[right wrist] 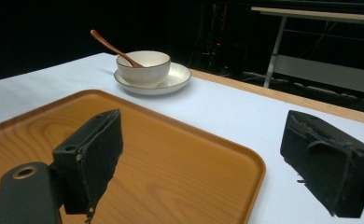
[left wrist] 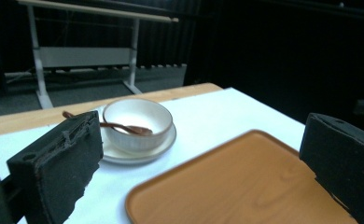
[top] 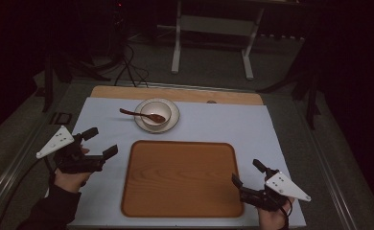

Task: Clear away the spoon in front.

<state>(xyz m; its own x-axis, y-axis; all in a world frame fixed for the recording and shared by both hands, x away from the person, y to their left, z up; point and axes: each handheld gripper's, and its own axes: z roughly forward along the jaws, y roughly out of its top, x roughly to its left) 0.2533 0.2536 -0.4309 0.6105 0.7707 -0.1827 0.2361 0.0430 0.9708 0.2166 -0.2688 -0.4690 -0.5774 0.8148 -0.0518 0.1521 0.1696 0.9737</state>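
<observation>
No handling has begun: both the left gripper (top: 100, 141) and the right gripper (top: 245, 173) hover with jaws spread and hold nothing, flanking the bare wooden tray (top: 182, 177). The bowl (top: 156, 112), with the wooden spoon (top: 142, 115) resting in it, sits on its plate (top: 173, 121) just beyond the tray's far edge, well apart from both grippers and nearer the left one.

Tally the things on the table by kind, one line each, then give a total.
Bowl: 1
Plate under the bowl: 1
Wooden spoon resting in the bowl: 1
Wooden tray: 1
Total: 4
</observation>
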